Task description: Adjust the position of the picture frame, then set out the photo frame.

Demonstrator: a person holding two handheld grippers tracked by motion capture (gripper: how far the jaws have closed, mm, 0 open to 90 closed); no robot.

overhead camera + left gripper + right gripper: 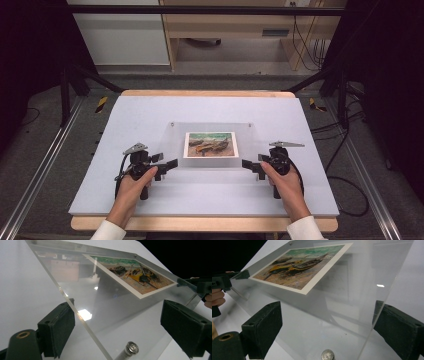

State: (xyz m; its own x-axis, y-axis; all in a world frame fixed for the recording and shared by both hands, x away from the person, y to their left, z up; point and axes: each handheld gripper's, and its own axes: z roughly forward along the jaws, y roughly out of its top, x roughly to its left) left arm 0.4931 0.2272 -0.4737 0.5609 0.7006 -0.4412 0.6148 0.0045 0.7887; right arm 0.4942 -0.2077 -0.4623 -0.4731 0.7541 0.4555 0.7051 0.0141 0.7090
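Note:
A clear acrylic plate (175, 145) lies flat on the white table top (120, 120), with a painting of beached boats (210, 144) under its middle. My left gripper (167, 164) stands open at the plate's near left corner. In the left gripper view that corner (112, 305) and its metal bolt (132, 348) lie between my wide jaws (120, 332), with the painting (135, 273) beyond. My right gripper (250, 165) is open at the near right corner. The right gripper view shows the plate (352, 290), a bolt (327, 355) and the painting (299, 266) past its jaws (329, 332).
The white top rests on a wooden table with its front edge (200, 224) near the person. Metal rails (45, 160) run along both sides on the grey floor. Black frame posts, cables (345, 175) and a wooden cabinet (225, 30) stand beyond the table.

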